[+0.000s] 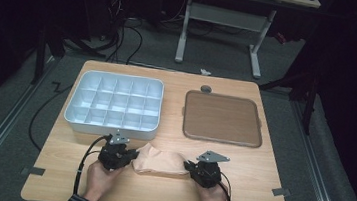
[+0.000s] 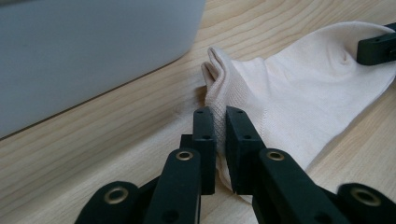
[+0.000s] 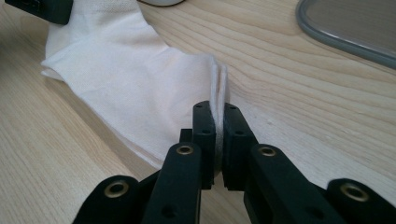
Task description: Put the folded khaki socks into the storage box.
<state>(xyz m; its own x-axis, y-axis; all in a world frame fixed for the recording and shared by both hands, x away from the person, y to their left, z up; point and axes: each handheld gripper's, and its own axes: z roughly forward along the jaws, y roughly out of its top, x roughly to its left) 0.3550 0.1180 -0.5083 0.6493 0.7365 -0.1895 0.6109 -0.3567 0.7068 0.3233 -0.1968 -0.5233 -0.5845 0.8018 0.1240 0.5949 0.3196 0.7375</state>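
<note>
A dim room with cables on the floor surrounds the wooden table (image 1: 257,189). Near its front edge, midway between the corners, lies a pale sock (image 1: 159,161). The left gripper (image 2: 220,116) pinches one end, the right gripper (image 3: 217,114) the other. The sock looks light, soft and limp; it will likely sag and stretch, so gripping doubled edges seems safest.

High view: fixed above the near edge of the table (image 1: 156,198), angled forward and down; whole tabletop and floor beyond covered. Left gripper view: mounted low, very close, aimed rightward along its jaws across the sock (image 2: 299,93). Right gripper view: equally close, aimed leftward. The sock (image 3: 135,79) and surrounding wood are shared by all three views.
</note>
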